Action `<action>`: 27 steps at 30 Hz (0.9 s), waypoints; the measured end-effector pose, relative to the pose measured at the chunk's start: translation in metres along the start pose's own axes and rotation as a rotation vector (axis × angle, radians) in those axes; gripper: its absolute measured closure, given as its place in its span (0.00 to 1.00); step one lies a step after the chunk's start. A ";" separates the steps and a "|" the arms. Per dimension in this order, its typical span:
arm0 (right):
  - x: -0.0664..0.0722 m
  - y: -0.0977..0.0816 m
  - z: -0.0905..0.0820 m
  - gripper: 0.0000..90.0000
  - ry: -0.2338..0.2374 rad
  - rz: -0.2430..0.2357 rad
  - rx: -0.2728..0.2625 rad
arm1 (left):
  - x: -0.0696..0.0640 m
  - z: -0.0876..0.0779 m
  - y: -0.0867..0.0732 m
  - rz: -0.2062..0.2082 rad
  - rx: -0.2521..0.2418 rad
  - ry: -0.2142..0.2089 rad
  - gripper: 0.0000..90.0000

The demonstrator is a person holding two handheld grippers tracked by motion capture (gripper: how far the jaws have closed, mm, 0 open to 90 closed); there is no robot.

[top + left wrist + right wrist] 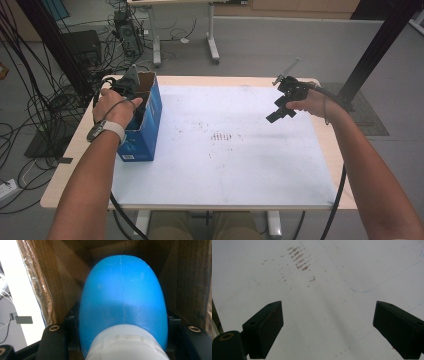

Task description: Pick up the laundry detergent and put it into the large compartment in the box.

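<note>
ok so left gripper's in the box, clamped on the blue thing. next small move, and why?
Probably lift the left gripper straight up: its jaws are shut on the blue object inside the cardboard box, whose brown walls crowd both sides. The right gripper hangs open over the white mat, free to take it.

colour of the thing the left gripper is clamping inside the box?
Blue object with a white end, clearest in the left gripper view.

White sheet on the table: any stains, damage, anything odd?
Yes: the white sheet carries a patch of reddish-brown smudged marks near its middle, in short rows, plus faint blue pen lines in the right gripper view. No tears visible.
</note>
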State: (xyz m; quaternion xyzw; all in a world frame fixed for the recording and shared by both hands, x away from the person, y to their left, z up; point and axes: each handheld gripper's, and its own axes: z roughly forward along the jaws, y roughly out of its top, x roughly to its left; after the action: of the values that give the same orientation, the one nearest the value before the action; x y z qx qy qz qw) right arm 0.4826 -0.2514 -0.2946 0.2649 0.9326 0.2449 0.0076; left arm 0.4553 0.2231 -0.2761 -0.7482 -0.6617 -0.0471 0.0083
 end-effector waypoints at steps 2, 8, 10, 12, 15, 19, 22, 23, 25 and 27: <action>0.000 0.000 0.000 0.11 0.000 0.001 0.002 | 0.000 0.000 0.000 0.000 0.001 0.001 0.42; -0.001 -0.001 0.000 0.11 0.000 -0.001 0.000 | 0.000 0.000 0.000 -0.001 0.000 0.000 0.42; -0.001 -0.001 0.000 0.11 0.000 0.000 -0.001 | 0.000 0.000 0.000 -0.001 -0.001 0.001 0.42; 0.000 0.000 0.000 0.11 0.001 0.002 0.002 | 0.000 0.000 0.000 -0.001 0.001 0.000 0.42; 0.000 0.000 0.000 0.11 0.001 0.001 0.000 | 0.000 0.000 0.000 0.001 -0.001 0.000 0.42; -0.001 -0.001 0.000 0.11 0.001 0.001 0.000 | 0.000 0.000 0.000 -0.001 -0.002 -0.003 0.42; -0.001 -0.001 0.000 0.11 0.002 0.003 0.002 | 0.000 0.000 0.001 -0.001 -0.001 -0.004 0.42; -0.001 -0.001 0.000 0.11 0.001 0.001 0.001 | 0.001 0.000 0.001 0.000 -0.001 -0.004 0.42; -0.001 -0.002 0.000 0.11 0.002 0.001 0.000 | 0.001 0.000 0.000 0.000 -0.002 -0.005 0.42; -0.001 -0.002 0.000 0.11 0.002 0.001 -0.001 | 0.001 0.000 0.000 -0.001 -0.003 -0.006 0.42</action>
State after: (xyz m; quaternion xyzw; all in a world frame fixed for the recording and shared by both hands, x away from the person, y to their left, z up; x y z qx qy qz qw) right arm 0.4828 -0.2530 -0.2958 0.2651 0.9324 0.2456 0.0065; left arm 0.4557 0.2242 -0.2763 -0.7482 -0.6619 -0.0457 0.0052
